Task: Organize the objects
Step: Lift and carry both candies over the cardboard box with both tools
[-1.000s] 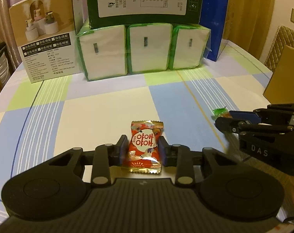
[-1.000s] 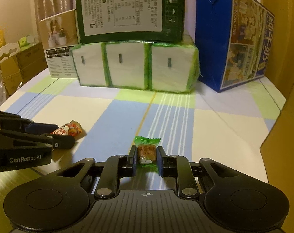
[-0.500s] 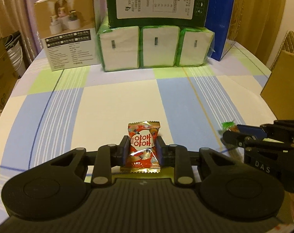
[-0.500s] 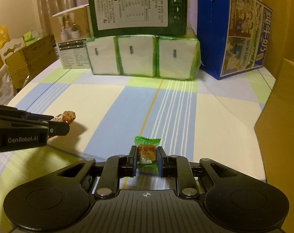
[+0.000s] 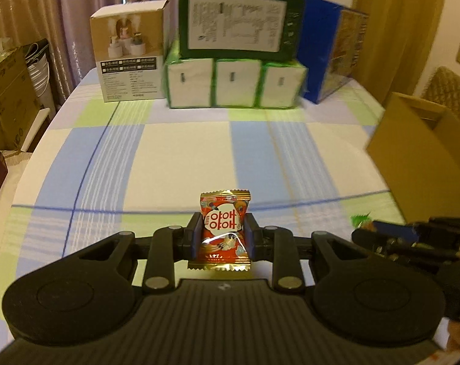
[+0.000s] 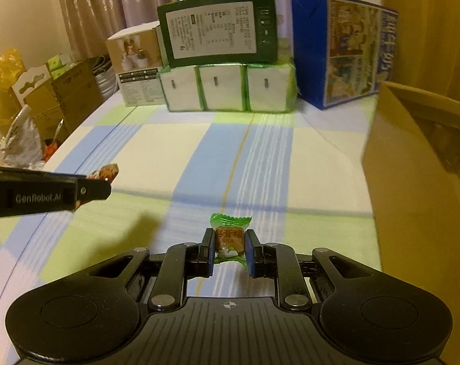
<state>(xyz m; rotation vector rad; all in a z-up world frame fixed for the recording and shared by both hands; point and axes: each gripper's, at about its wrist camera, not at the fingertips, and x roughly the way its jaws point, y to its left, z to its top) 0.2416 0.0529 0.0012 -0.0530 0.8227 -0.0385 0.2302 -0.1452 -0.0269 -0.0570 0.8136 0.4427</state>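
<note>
The red candy wrapper is showing white-circle Korean lettering, 아싸 아싸 or close to it, doubled in two rows. The side of the left gripper is carrying "GenRobot.AI" in pale letters. The green candy wrapper is bearing Chinese characters, the last reading 糖. The dark green box is wearing a white panel of print too small to read.

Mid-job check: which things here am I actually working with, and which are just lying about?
In the job:
red candy, clamped in the left gripper
green candy, clamped in the right gripper
open cardboard box, probably the destination

Lying about:
tissue packs
dark green box
blue carton
humidifier box
</note>
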